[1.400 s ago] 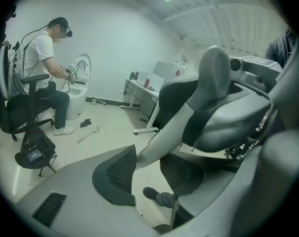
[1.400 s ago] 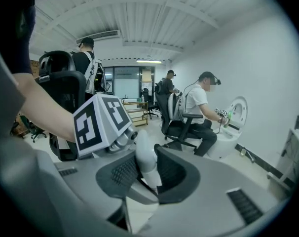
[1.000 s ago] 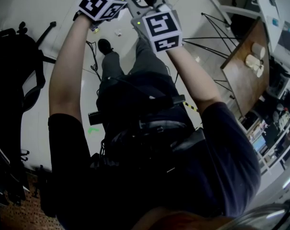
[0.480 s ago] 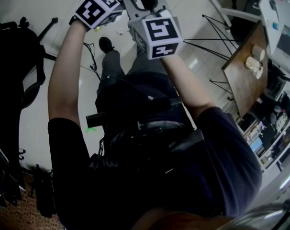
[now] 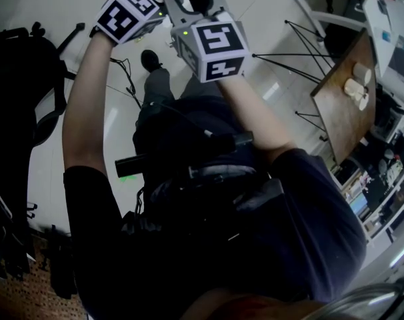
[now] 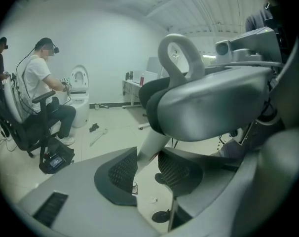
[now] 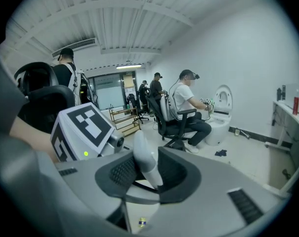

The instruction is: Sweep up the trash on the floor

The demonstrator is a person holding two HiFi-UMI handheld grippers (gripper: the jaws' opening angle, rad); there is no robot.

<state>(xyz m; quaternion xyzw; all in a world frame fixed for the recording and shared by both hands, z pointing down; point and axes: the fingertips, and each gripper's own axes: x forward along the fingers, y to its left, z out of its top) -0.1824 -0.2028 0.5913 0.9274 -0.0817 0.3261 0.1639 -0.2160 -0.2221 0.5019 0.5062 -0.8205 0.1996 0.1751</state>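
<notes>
Pale floor (image 5: 55,5), sweeping job: two grippers clamp one white handle (image 6: 149,149).
Left gripper (image 6: 148,171), jaws just closing, and right gripper (image 7: 145,174), jaws just easing, both pinch the near-upright, slightly leaning handle. Trash scraps (image 6: 152,200) lie on the floor beneath. Both hands have shifted left and rolled since earlier.

Landmark: white toilet (image 6: 79,97), lid up.
- A person in a white shirt (image 6: 37,80) is sitting right in front of the toilet on a black office chair (image 6: 26,130), reaching toward it.
- A black bag (image 6: 56,158) is lying on the floor by that chair, on the side away from the toilet.
- Small dark items (image 6: 93,128) are lying near the toilet's base.
- A white desk (image 6: 132,85) is standing beyond the toilet, opposite the sitter.
</notes>
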